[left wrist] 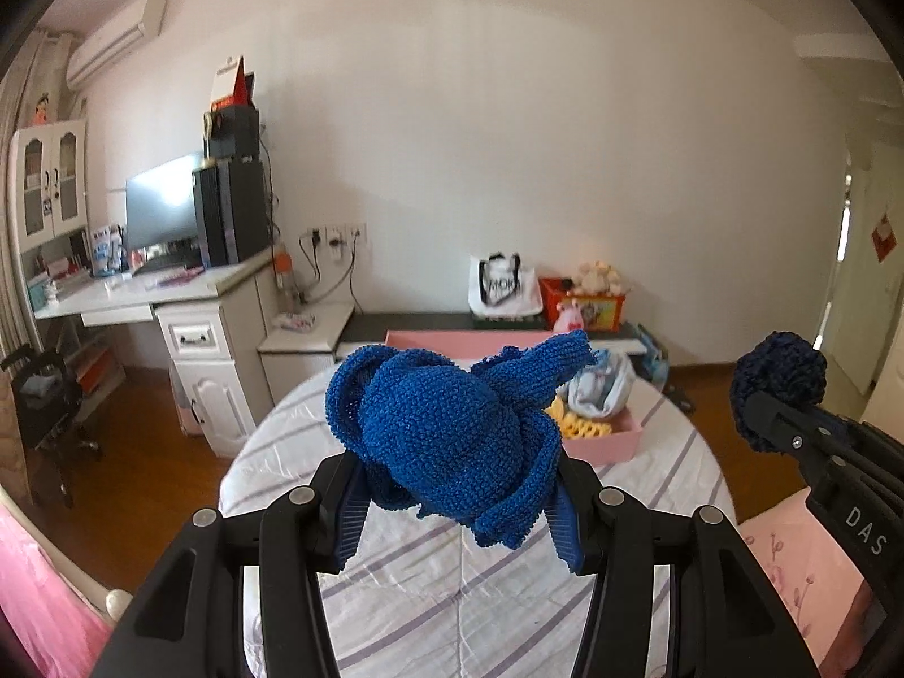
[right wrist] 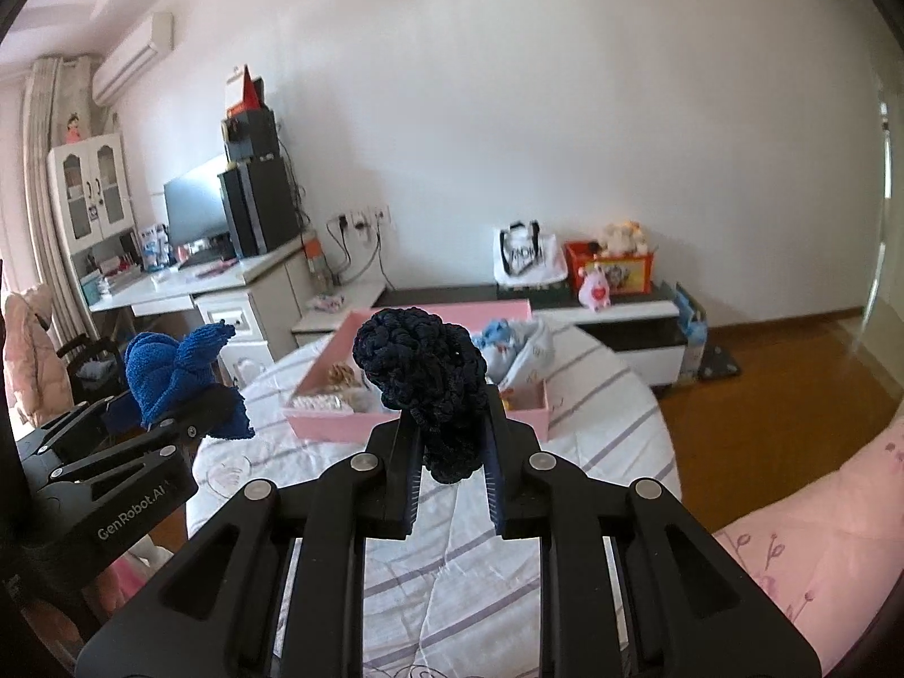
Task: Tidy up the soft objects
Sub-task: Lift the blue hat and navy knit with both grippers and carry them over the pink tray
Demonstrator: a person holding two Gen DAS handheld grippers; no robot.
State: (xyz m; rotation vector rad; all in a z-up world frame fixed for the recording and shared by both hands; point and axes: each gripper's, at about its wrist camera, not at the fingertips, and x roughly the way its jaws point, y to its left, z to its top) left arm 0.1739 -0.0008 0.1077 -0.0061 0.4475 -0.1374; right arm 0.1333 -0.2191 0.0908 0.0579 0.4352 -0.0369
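My left gripper (left wrist: pixel 455 486) is shut on a bright blue knitted cloth bundle (left wrist: pixel 446 429), held above the bed; it also shows at the left of the right wrist view (right wrist: pixel 175 373). My right gripper (right wrist: pixel 452 435) is shut on a dark navy knitted bundle (right wrist: pixel 424 361), also seen at the right of the left wrist view (left wrist: pixel 779 384). A pink box (right wrist: pixel 418 424) lies ahead on the striped bedsheet (right wrist: pixel 508 537), holding light blue cloth (right wrist: pixel 520 350) and small yellowish items (left wrist: pixel 582 424). Both grippers hover short of the box.
A white desk (left wrist: pixel 141 294) with monitor and computer tower stands at the left. A low cabinet (right wrist: pixel 621 311) along the wall carries a bag, a red box and plush toys. A pink quilt (right wrist: pixel 819 537) lies at the right. Wooden floor surrounds the bed.
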